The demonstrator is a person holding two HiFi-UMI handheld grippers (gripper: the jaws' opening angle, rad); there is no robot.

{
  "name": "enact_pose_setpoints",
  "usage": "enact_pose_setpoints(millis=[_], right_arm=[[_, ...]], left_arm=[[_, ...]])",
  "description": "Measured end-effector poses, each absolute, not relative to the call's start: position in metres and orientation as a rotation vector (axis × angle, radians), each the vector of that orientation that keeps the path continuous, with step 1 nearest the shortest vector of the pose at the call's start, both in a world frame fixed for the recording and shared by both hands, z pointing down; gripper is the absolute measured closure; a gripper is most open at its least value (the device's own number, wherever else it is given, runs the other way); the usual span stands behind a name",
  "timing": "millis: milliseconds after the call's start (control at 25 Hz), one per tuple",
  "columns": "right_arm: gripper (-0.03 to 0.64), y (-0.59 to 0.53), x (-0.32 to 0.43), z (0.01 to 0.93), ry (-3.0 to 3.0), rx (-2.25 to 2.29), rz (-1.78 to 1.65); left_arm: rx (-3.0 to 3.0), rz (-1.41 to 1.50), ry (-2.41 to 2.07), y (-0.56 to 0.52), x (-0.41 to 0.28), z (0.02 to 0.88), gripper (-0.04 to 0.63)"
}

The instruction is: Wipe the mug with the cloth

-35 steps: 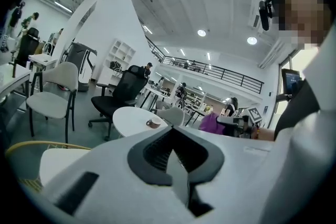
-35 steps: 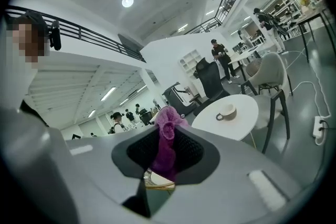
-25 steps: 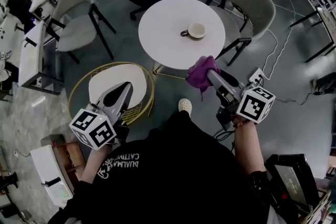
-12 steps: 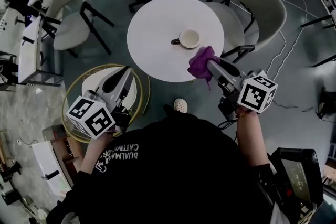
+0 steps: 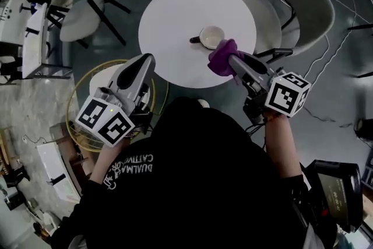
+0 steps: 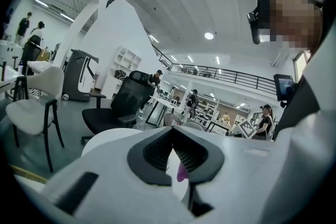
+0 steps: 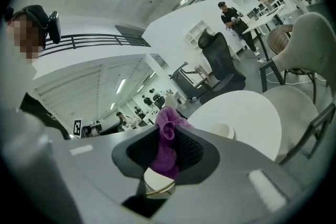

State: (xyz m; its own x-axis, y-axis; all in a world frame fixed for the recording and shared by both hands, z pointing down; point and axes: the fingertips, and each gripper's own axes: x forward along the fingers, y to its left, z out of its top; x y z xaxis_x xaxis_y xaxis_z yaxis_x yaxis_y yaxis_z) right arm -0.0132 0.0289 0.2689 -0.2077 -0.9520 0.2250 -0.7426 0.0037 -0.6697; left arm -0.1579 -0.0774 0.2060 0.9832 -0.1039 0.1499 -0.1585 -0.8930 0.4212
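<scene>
The mug [image 5: 211,37] stands upright on the round white worktop [image 5: 175,14], right of its middle, with the handle pointing left. Just on its near side hangs the purple cloth [image 5: 222,58], bunched up; I cannot tell whether the two touch. My right gripper [image 5: 232,61] has its fingers pinching that cloth, which bulges out above the pads in the right gripper view. My left gripper [image 5: 144,62] hovers over the worktop's near left edge, well apart from the mug, with its fingers pressed together at the tips and nothing between them.

The worktop is otherwise bare. A pale chair [image 5: 303,3] stands at its right and a low gold-wire side table [image 5: 87,87] at its near left, on a grey floor [image 5: 128,32]. Around it I see a bright open hall with ceiling lights, a railed balcony and people at desks.
</scene>
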Motion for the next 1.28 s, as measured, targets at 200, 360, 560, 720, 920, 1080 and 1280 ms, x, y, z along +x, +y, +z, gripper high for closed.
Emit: enact_pose_setpoints(millis=[200,360,560,720,920,1080,1280], right_arm=[[0.530,0.021,-0.025,0.305,1.991,-1.717,-1.143],[0.531,0.017,-0.029,0.326,1.974,-1.682,-1.218],[0.531,0.012,-0.029,0.352,1.926,-1.632,-1.294],[0.531,0.015,-0.026,0.365,1.864,-1.613,-1.349],[0.531,0.018,-0.023,0.383,1.805,-1.602,-1.383],[0.531,0.022,-0.026,0.395,1.794,-1.568,-1.410],[0.531,0.021,-0.029,0.396,1.793,-1.518,-1.448]], left_arm=[[2.662,0.248,-0.172,-0.078,-0.143,0.229,0.588],[2.630,0.298,-0.143,-0.081,-0.125,0.249,0.588],[2.589,0.364,-0.063,-0.077,-0.095,0.275,0.586],[2.585,0.455,-0.006,-0.070,-0.077,0.296,0.567],[2.658,0.611,0.070,-0.065,-0.061,0.339,0.543],[2.735,0.731,0.112,-0.064,-0.043,0.376,0.512],[2.858,0.836,0.229,-0.054,-0.022,0.394,0.474]])
